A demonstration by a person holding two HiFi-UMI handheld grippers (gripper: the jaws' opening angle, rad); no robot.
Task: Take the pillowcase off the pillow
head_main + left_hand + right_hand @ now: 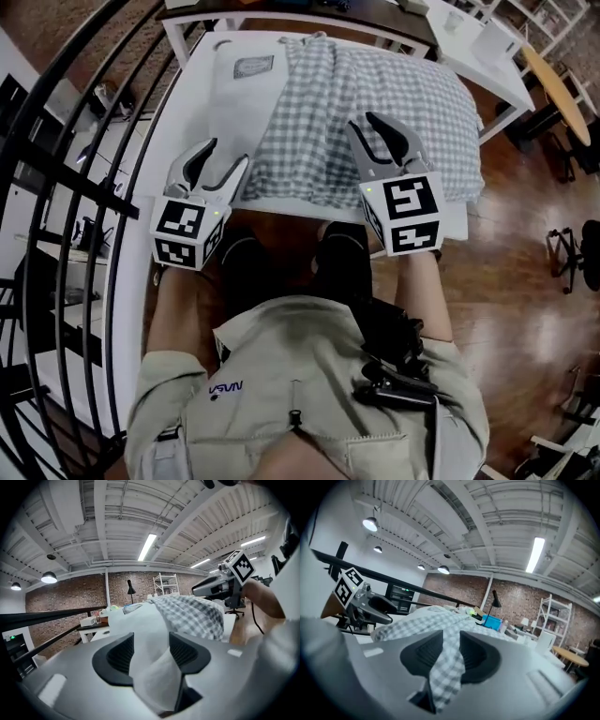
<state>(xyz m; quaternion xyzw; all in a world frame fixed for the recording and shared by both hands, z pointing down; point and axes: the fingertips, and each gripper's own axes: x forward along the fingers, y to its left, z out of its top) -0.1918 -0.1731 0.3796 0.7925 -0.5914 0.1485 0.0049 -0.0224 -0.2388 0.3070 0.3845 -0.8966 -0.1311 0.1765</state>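
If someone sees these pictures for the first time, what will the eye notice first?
The grey-and-white checked pillowcase catches the eye first, covering the right part of the white table. Left of it lies the bare white pillow. At the near edge, the left gripper has white cloth between its parted jaws, the right gripper checked cloth.

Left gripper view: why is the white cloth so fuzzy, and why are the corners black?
Left gripper view: the white cloth sits too near the lens, so it blurs; the wide-angle lens blacks the corners and bends ceiling beams. Right gripper view: the checked cloth blurs too.
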